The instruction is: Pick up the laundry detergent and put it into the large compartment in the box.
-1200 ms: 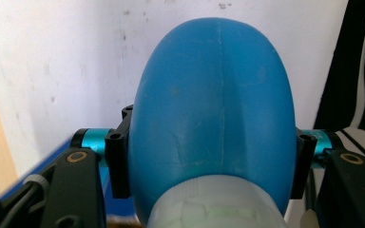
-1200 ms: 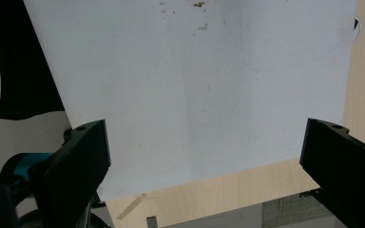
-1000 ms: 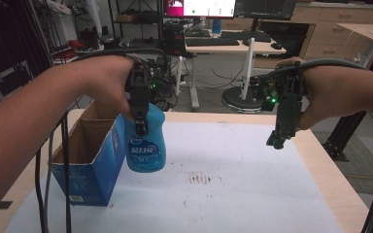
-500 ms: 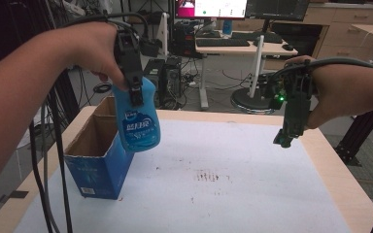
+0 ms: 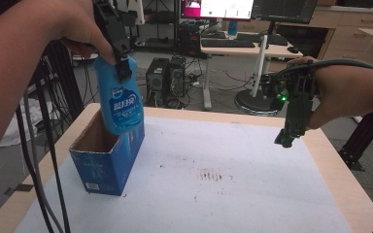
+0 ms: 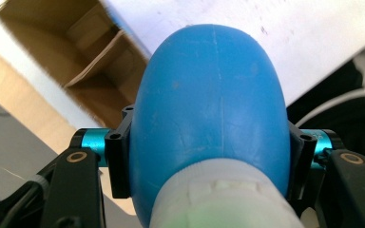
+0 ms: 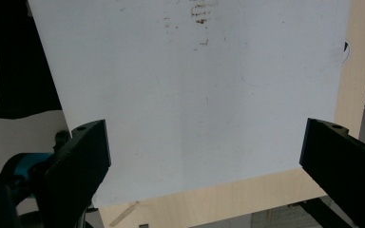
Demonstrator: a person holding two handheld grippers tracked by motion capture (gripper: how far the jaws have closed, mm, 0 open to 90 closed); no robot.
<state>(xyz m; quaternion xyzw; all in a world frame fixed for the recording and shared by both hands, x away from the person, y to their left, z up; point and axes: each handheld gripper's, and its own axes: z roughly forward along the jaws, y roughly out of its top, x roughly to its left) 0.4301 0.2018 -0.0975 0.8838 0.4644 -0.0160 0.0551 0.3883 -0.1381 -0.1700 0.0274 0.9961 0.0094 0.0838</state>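
Observation:
A blue plastic bottle (image 5: 122, 99) with a white label hangs base down over the open top of a blue cardboard box (image 5: 108, 155) at the table's left. My left gripper (image 5: 121, 60) is shut on the bottle's upper body. In the left gripper view the bottle (image 6: 209, 109) sits between the jaws, its white cap (image 6: 223, 199) nearest the camera, and the box's brown inside (image 6: 85, 57) lies beyond it. My right gripper (image 5: 286, 138) hangs open over the table's right side with nothing between its jaws, as the right gripper view (image 7: 204, 156) shows.
A white mat (image 5: 213, 184) with brown smudges covers the wooden table (image 5: 335, 174). Cables (image 5: 43, 160) hang down at the left beside the box. Desks, monitors and computer towers stand beyond the far edge.
My left gripper has carried the bottle up and leftwards until it hangs over the box opening. The right gripper has stayed about where it was.

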